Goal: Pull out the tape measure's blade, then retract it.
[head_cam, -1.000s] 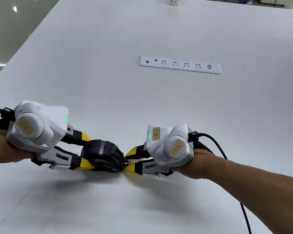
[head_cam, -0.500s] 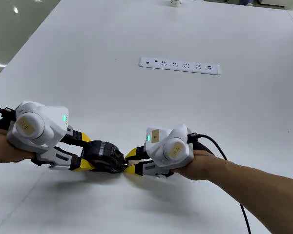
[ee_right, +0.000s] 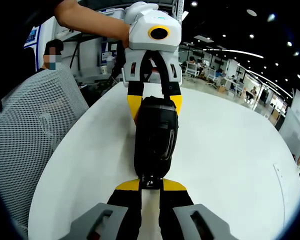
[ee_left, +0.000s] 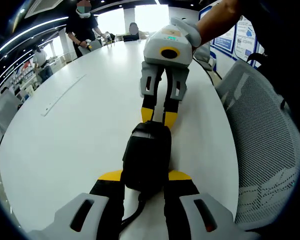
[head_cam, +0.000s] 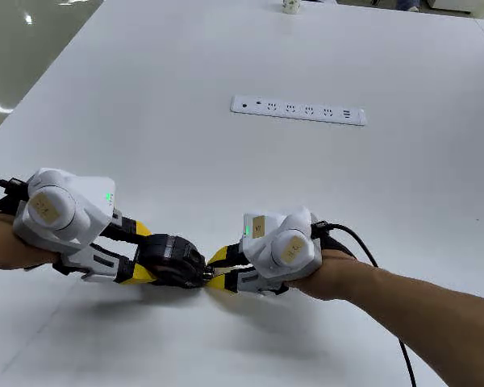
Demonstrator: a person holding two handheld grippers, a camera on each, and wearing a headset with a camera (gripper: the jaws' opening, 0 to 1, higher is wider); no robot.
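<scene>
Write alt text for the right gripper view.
The right gripper pinches the near end of a black tape measure over a white table, while the left gripper clamps its far end from opposite. A mesh chair stands at the view's left.

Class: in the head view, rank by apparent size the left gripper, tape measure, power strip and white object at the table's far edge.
left gripper: largest
tape measure and power strip: unranked, strip longer, tape bulkier and nearer
white object: smallest
</scene>
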